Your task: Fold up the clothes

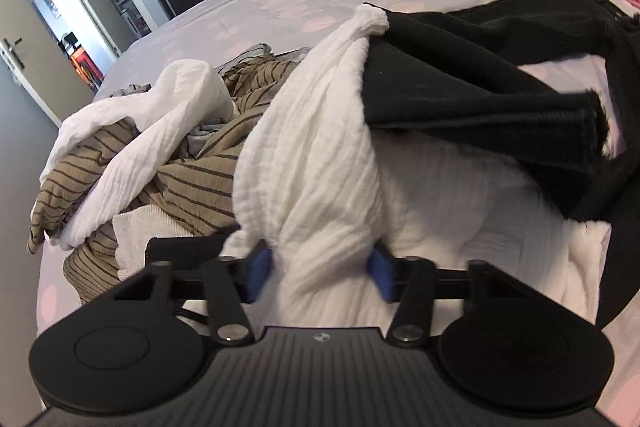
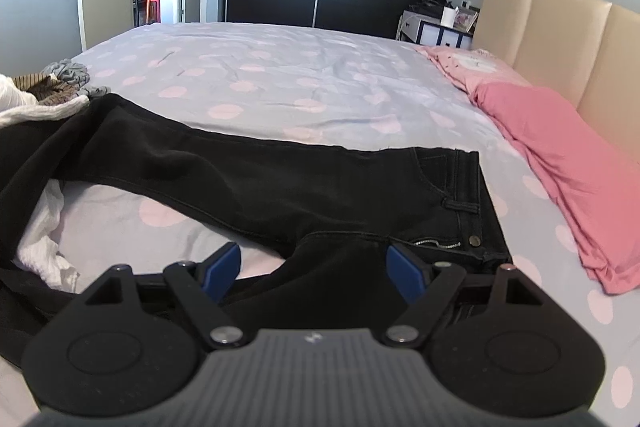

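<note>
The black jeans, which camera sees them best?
The right wrist view. There the black jeans lie spread across the bed, showing waistband, button, zipper and a long leg. The left wrist view shows only bunched dark legs beside the white cloth.

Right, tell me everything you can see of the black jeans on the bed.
The black denim jeans lie unfolded across the dotted lilac bedsheet, waistband toward the pink pillow, with metal button, zip, belt loop and stitched pocket showing. One leg stretches away over the crinkled white cloth; its frayed hem lies doubled. The open right gripper hovers over the crotch.
</note>
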